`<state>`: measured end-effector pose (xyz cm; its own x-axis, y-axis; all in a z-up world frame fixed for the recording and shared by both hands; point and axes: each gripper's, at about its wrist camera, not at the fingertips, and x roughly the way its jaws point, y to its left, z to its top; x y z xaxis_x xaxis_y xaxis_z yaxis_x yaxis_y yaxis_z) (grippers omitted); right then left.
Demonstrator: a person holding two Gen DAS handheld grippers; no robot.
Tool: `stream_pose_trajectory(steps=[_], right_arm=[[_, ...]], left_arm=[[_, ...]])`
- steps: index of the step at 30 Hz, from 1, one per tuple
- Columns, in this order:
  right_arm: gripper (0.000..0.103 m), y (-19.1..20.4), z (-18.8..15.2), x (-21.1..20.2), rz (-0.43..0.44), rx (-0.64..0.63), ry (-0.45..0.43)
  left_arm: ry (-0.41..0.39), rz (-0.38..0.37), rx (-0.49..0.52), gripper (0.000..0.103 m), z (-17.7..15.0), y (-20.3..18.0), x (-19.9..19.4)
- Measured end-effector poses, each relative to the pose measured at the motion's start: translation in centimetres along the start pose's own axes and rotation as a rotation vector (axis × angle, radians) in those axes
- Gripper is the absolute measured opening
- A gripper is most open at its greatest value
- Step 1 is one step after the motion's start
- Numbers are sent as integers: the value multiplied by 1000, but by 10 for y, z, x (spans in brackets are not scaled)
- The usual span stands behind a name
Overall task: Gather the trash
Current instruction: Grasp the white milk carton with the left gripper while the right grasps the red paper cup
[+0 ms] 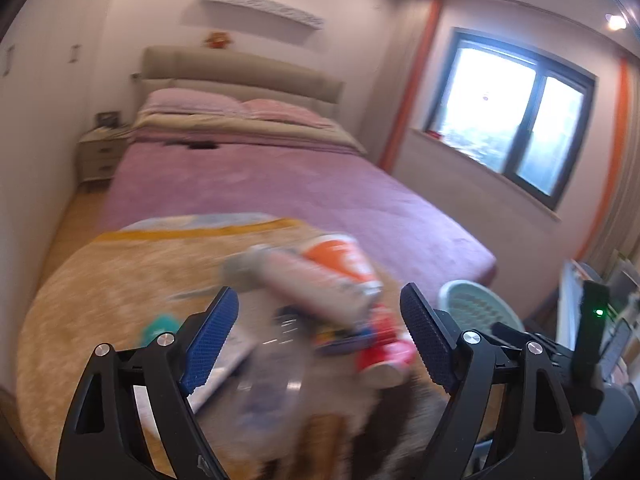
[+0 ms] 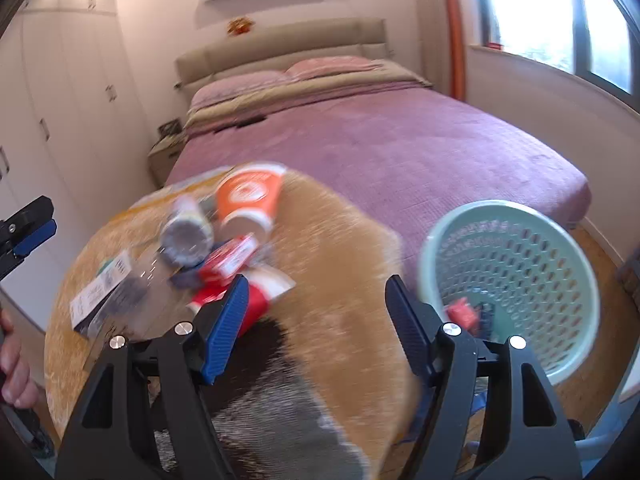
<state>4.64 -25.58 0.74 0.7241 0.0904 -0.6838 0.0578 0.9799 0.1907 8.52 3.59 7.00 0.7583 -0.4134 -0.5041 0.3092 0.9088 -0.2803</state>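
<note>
Right wrist view: the right gripper (image 2: pixel 312 320) is spread and empty, a red paper cup (image 2: pixel 256 300) at its left blue pad. At 11 o'clock lie an orange cup (image 2: pixel 250 200) and a can (image 2: pixel 186 236); at 2 o'clock stands the green basket (image 2: pixel 440 232). These look light and crushable, so pinch the cup mid-wall. The left gripper (image 1: pixel 320 328) also hangs spread above the pile.

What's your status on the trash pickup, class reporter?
Left gripper and right gripper both open, empty. Trash pile on rug; basket alongside, some pieces in. Nothing blocking.
</note>
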Motion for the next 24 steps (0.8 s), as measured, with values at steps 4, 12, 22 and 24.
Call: stream_pose_trajectory(steps=[4, 12, 22, 24], right_arm=[[67, 25, -10, 16, 20, -38, 45], [67, 55, -23, 45, 21, -100, 118], [49, 25, -22, 48, -28, -52, 128], [49, 13, -20, 47, -41, -22, 127]], left_arm=[[33, 81, -67, 81, -10, 49, -3], [177, 143, -105, 81, -39, 101, 20], [270, 161, 11, 77, -61, 88, 34], [289, 179, 40, 74, -64, 83, 37]])
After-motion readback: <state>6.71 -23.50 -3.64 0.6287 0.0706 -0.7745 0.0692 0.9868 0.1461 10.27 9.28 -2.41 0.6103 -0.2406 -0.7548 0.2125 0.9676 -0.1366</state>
